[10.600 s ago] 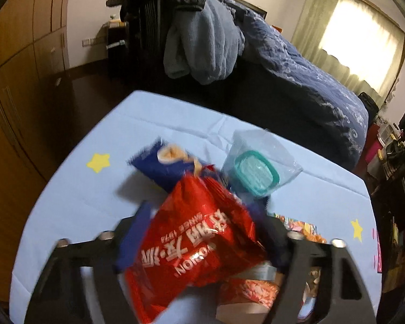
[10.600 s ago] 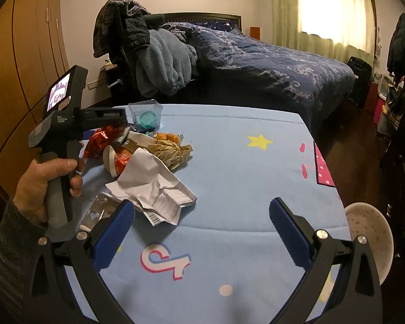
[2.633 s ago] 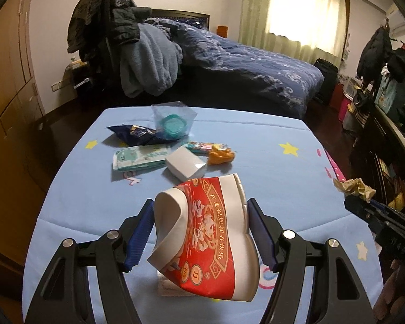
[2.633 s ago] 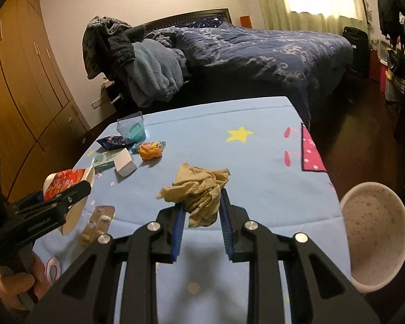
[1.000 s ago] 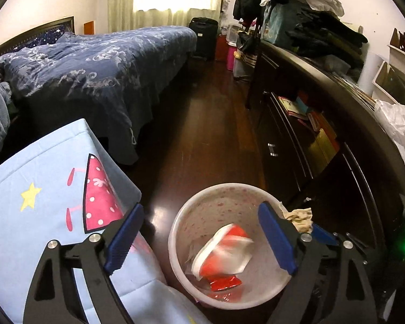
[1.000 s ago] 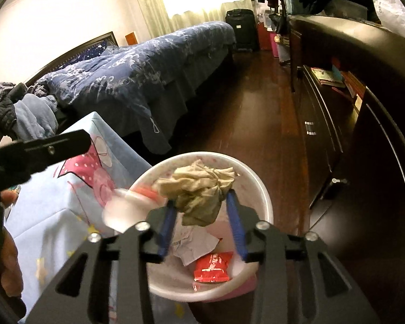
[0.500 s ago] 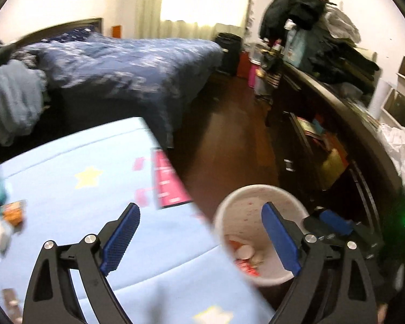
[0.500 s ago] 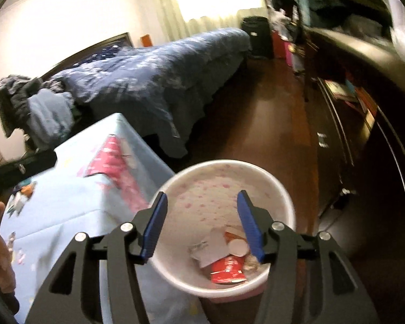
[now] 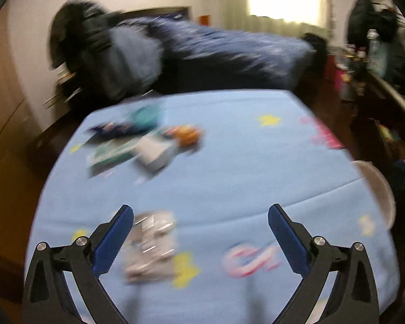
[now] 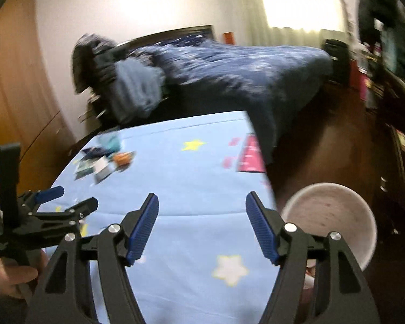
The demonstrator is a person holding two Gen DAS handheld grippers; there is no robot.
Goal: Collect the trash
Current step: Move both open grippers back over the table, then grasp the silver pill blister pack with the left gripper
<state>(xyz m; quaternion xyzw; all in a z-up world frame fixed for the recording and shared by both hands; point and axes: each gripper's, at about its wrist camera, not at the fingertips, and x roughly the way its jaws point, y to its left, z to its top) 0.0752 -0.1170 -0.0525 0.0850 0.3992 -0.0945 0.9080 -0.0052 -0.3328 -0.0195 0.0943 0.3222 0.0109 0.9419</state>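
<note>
blue ribbed pads on the left gripper [image 9: 201,226] stand at their widest with nothing between them; its jaws have just been opening further. under it lies the pale blue star-printed cloth covering the table [image 9: 229,167], and a blurred silvery blister pack [image 9: 148,245] rests on the cloth just beside the left-hand pad. farther back, near the far left corner, the leftover trash sits in a loose cluster: a white box [image 9: 155,152], a greenish flat packet [image 9: 110,156] touching it, an orange wrapper [image 9: 186,135] just to its right, a dark blue wrapper [image 9: 110,129] and a teal-lidded clear cup [image 9: 145,116] behind. the right gripper [image 10: 202,224] is likewise spread and empty, its jaws having just been opening, held above the near edge of the table. the speckled pinkish-white bin [image 10: 329,216] stands on the dark wooden floor just off the table's right side, well apart from the cluster. motion smear hides finer detail.
</note>
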